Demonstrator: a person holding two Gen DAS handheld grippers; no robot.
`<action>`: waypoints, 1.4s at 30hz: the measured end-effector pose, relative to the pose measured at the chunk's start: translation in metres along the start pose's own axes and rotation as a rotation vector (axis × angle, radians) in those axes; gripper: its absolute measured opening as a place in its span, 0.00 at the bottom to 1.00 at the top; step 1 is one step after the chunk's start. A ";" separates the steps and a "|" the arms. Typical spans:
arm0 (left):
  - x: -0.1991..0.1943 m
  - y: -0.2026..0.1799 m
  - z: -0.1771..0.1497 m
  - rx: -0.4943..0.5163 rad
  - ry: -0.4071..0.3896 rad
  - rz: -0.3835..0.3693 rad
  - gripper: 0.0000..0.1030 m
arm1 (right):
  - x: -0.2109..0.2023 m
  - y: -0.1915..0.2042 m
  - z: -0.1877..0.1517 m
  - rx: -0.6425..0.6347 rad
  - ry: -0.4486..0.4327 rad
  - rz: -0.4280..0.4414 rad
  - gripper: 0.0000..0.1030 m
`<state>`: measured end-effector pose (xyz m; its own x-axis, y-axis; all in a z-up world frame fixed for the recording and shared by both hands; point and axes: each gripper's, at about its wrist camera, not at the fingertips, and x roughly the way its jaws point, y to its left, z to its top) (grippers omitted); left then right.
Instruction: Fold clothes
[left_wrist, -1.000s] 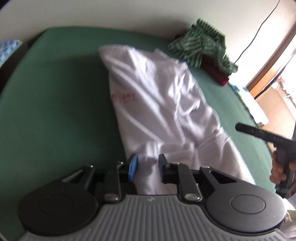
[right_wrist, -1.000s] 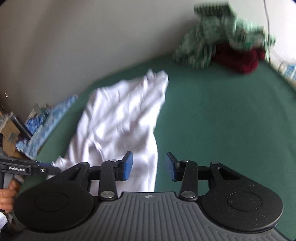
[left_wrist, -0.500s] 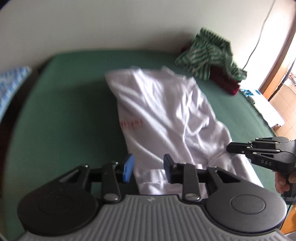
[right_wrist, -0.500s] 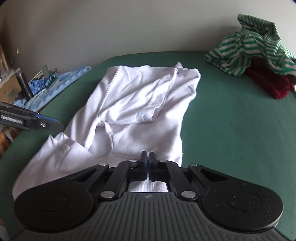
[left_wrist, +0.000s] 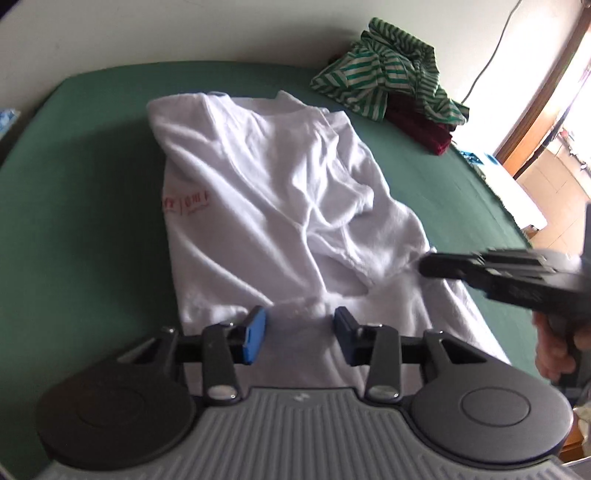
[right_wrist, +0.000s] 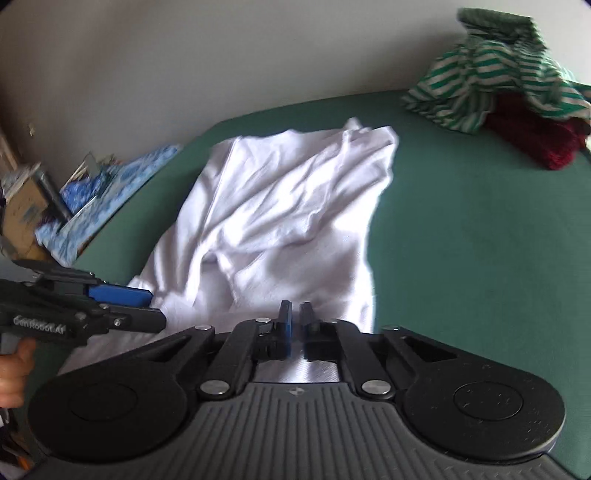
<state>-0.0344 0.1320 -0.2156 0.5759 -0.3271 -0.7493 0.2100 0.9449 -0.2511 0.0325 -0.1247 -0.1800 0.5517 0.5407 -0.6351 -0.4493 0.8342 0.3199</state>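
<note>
Plainly, from the left wrist, the white shirt (left_wrist: 280, 206) lies crumpled lengthwise on the green bed (left_wrist: 81, 206). The left gripper (left_wrist: 298, 334) hangs over its near hem, jaws apart with nothing pinched; closing here could catch only the top layer. From the right wrist, the right gripper (right_wrist: 295, 321) has a narrow slit between its jaws, which are opening (whether hem cloth sits in it I cannot tell), so the edge may slip free. The striped garment (right_wrist: 491, 92) waits well apart.
</note>
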 end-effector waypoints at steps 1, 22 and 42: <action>-0.006 -0.003 0.000 0.018 -0.011 0.001 0.38 | -0.007 0.002 -0.001 -0.010 -0.006 0.018 0.13; -0.052 -0.044 -0.068 0.137 0.065 -0.041 0.75 | -0.093 0.011 -0.072 -0.082 0.165 0.078 0.19; -0.028 -0.050 -0.071 0.152 0.075 -0.006 0.79 | -0.043 0.029 -0.048 -0.113 0.153 0.021 0.21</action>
<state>-0.1171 0.0944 -0.2256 0.5151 -0.3254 -0.7930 0.3332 0.9284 -0.1645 -0.0379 -0.1290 -0.1775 0.4325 0.5275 -0.7312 -0.5401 0.8010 0.2583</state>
